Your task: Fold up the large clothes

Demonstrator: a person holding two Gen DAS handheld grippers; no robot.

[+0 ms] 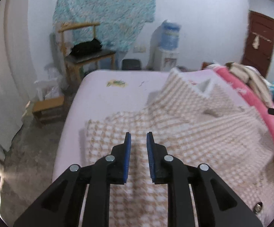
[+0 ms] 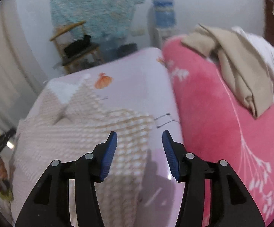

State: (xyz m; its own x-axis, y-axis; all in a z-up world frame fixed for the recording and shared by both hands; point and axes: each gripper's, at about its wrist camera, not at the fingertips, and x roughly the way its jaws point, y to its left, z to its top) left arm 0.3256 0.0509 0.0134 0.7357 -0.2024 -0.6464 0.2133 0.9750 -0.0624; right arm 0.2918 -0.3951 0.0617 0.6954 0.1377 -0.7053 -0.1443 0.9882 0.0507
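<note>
A large beige-and-white checked knit garment (image 1: pixel 184 132) lies partly folded on the pale pink bed sheet (image 1: pixel 108 98), with a raised fold toward the far side. My left gripper (image 1: pixel 138 134) hovers over its near part. Its blue pads stand a narrow gap apart with nothing between them. In the right wrist view the same garment (image 2: pixel 80 132) covers the left part of the sheet (image 2: pixel 137 79). My right gripper (image 2: pixel 139 132) is open wide above the garment's right edge and holds nothing.
A pink flowered blanket (image 2: pixel 212 123) lies along the bed's right side with a pile of beige clothes (image 2: pixel 241 66) on it. Beyond the bed stand a wooden table (image 1: pixel 91 56), a water dispenser (image 1: pixel 168 47) and a low stool (image 1: pixel 48 107). A brown door (image 1: pixel 260 41) is far right.
</note>
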